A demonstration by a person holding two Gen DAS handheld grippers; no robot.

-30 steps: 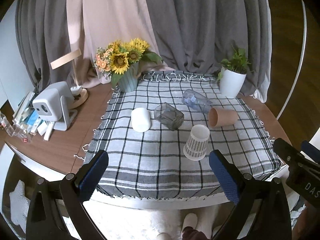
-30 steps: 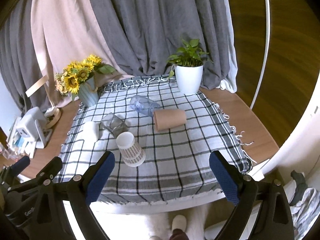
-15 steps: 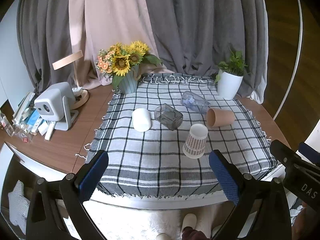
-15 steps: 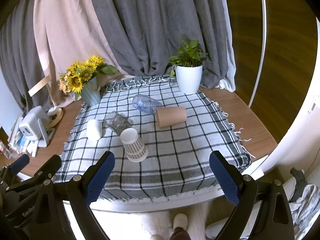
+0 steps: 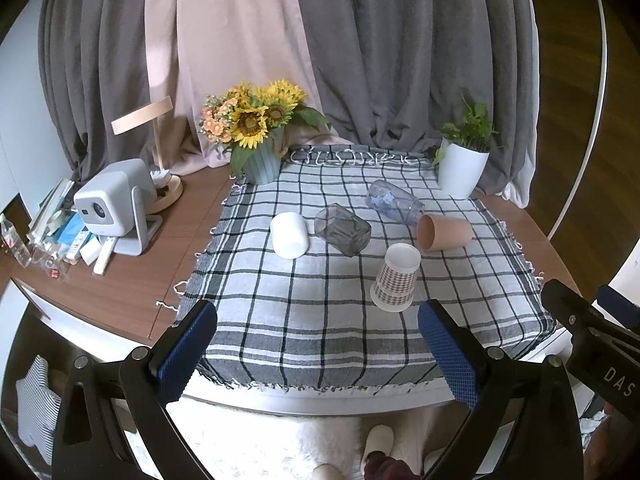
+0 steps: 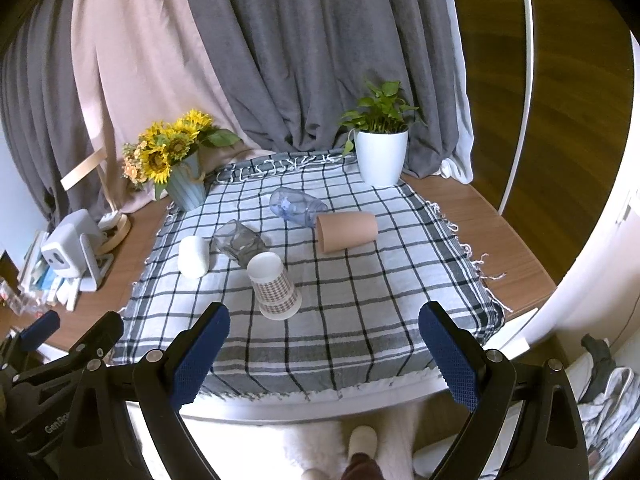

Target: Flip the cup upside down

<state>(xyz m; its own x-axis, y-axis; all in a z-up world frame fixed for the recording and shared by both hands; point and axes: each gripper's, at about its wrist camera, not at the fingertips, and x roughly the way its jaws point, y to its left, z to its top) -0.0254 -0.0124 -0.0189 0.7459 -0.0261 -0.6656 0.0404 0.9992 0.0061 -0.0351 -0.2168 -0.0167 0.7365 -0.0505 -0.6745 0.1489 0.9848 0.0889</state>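
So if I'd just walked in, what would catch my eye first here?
Probably the bright yellow sunflower bouquet in its blue vase at the far left corner of the black-and-white checked tablecloth. Then the cups mid-cloth: a checked paper cup already standing upside down, with a terracotta-coloured cup lying on its side behind it.

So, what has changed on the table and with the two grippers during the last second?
Both grippers drew back and up from the table, so the scene looks a little farther away. Left gripper and right gripper keep their jaws open and empty; nothing was gripped or released. The checked paper cup still stands upside down, and the white cup, grey glass, blue glass and tan cup still lie on their sides.
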